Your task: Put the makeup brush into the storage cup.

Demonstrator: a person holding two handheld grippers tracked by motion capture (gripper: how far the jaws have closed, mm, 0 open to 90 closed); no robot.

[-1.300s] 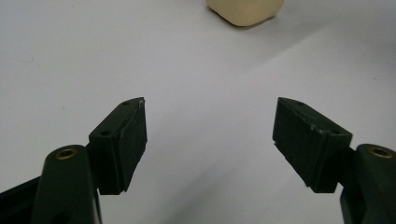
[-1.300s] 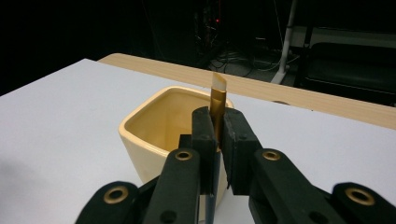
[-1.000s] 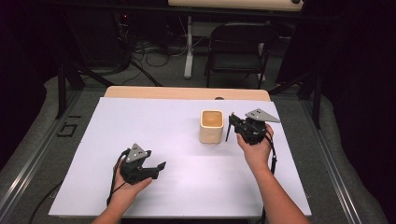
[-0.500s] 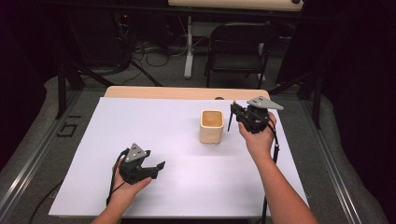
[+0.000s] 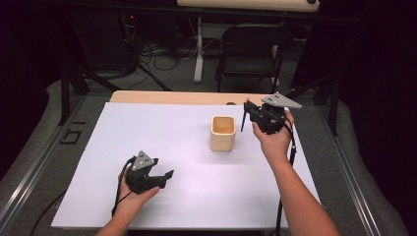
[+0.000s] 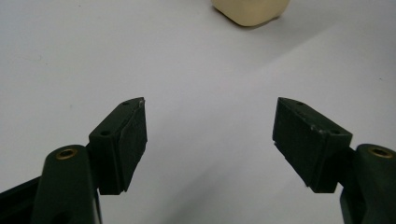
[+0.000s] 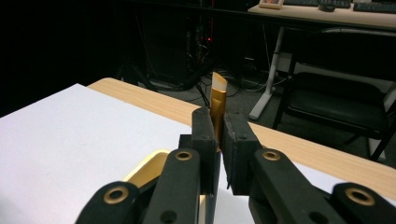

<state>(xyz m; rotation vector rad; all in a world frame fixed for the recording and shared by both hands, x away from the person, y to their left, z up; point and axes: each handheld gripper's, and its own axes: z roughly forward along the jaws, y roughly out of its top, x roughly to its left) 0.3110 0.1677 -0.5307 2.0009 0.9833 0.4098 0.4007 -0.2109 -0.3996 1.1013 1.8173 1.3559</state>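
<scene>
near the far right corner of the counter, the right gripper is held up off the white surface in the person's right hand, just beside the cream cup and on its right as the high view shows it. its jaws are pressed tight on a thin gold-coloured stick with a pale slanted tip, which stands upright between the pads and pokes out above them in the right gripper view; in the high view it shows as a thin dark line hanging below the gripper, its lower end above the counter and clear of the cup. the cup stands upright right of the counter's middle, toward the far edge, its mouth open upward, nothing touching it. close to the near edge, left of middle, the left gripper rests low in the left hand, well apart from the cup. its jaws stand wide apart with bare counter between them, pointing toward the cup, whose base shows at the top of the left gripper view
</scene>
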